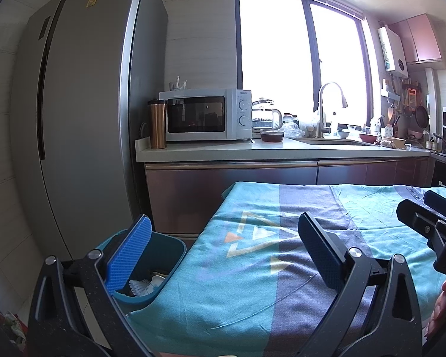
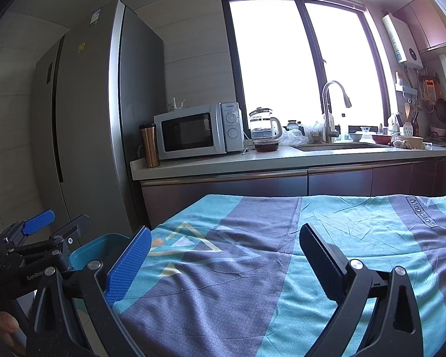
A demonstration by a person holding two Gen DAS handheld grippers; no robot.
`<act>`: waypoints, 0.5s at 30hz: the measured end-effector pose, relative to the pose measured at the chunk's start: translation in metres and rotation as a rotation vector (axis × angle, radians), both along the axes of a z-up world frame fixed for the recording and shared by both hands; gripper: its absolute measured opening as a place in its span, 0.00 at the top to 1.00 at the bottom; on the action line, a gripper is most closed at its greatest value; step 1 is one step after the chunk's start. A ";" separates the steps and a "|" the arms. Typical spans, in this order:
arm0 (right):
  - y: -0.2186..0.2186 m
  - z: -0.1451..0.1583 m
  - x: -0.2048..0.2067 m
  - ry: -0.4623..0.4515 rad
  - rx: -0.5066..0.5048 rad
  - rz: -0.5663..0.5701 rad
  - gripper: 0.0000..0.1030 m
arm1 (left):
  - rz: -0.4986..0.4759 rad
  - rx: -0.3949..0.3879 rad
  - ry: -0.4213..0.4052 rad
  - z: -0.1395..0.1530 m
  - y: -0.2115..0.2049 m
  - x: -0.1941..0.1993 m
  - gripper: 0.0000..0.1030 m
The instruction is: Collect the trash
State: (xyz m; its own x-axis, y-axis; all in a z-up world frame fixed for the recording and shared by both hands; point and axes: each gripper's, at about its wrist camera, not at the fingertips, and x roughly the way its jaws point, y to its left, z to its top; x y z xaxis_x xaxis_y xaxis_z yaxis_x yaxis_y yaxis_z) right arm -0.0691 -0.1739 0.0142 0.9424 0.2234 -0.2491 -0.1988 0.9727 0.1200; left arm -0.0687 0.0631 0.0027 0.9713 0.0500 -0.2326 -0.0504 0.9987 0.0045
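A: Both tongs are wide apart and hold nothing. The left gripper (image 1: 223, 244) hangs over the near left corner of the table, its left pad over the mouth of the blue bin (image 1: 151, 270). The right gripper (image 2: 226, 255) hovers above the middle of the cloth.

B: And the trash?

A: The only pieces I can find are pale scraps down inside the bin, which stands on the floor against the table's left edge. On the teal and grey tablecloth (image 2: 356, 238) I see none.

B: So what could go wrong?

A: I judge the two tools could knock together, since each shows at the edge of the other's view. The left pad could also catch the bin's rim and tip it. A finger dragged low would likely ruck the creased cloth.

B: The room?

A: A kitchen: tall grey fridge (image 1: 83, 113) at left, a counter beyond the table with a copper tumbler (image 1: 157, 123), microwave (image 1: 205, 114), glass kettle (image 2: 264, 122), a sink tap (image 2: 331, 110), and a bright window (image 1: 300, 56)
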 end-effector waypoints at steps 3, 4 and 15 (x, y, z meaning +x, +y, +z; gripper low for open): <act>0.000 0.000 0.000 0.000 0.002 -0.001 0.06 | 0.002 0.001 0.017 -0.002 0.000 0.004 0.06; 0.000 -0.001 -0.001 0.001 0.003 -0.003 0.06 | 0.002 0.004 0.022 -0.003 -0.001 0.005 0.06; -0.013 -0.005 0.006 0.027 0.021 -0.027 0.06 | -0.047 0.006 0.088 -0.008 -0.012 0.026 0.06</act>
State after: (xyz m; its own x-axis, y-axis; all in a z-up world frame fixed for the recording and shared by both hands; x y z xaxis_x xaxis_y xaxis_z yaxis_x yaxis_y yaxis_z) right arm -0.0630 -0.1864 0.0087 0.9411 0.2038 -0.2697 -0.1695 0.9748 0.1453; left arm -0.0427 0.0507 -0.0051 0.9485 0.0063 -0.3168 -0.0024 0.9999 0.0127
